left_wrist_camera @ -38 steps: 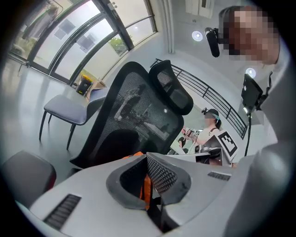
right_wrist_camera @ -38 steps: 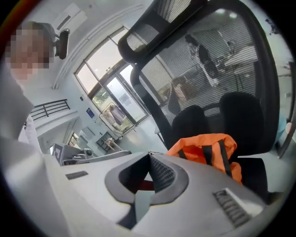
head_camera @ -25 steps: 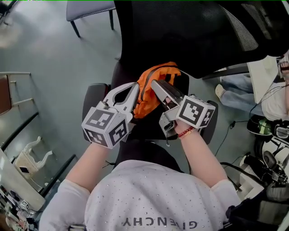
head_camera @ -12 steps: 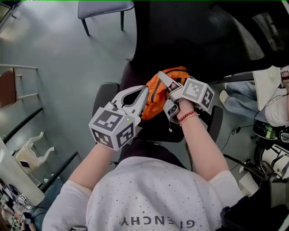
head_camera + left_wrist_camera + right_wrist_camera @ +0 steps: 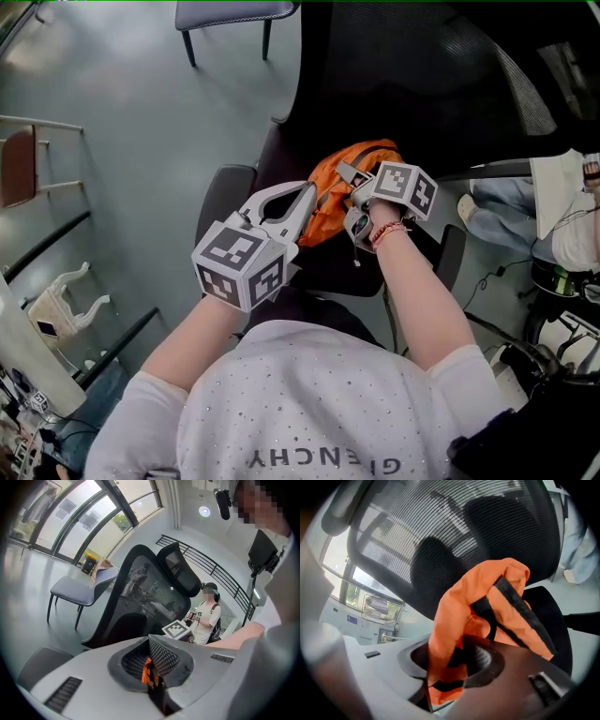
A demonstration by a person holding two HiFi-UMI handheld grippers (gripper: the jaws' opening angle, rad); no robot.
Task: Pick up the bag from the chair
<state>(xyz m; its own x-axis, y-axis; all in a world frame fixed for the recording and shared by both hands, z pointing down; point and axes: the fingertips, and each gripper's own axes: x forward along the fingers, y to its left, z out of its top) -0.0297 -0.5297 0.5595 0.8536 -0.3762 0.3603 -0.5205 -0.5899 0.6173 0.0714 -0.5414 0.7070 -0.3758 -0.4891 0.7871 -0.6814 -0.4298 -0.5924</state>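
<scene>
An orange bag [image 5: 336,178] with black straps lies on the seat of a black mesh office chair [image 5: 412,84]. My left gripper [image 5: 307,199] is at the bag's left edge, shut on orange fabric and a black strap [image 5: 149,676]. The right gripper [image 5: 350,178] tilts down onto the top of the bag. Its jaws have just been closing, and a fold of the bag [image 5: 454,620] is pinched between them. Both of my hands are close together over the seat.
The chair's tall mesh back [image 5: 454,531] rises right behind the bag, with armrests [image 5: 221,192] on either side. A grey-seated chair [image 5: 230,11] stands farther back. Cables and gear [image 5: 562,281] crowd the floor on the right. A person [image 5: 205,619] stands beyond the chair.
The right gripper has come down onto the bag, tilted more steeply and closed on its fabric. The left gripper has stayed at the bag's left edge.
</scene>
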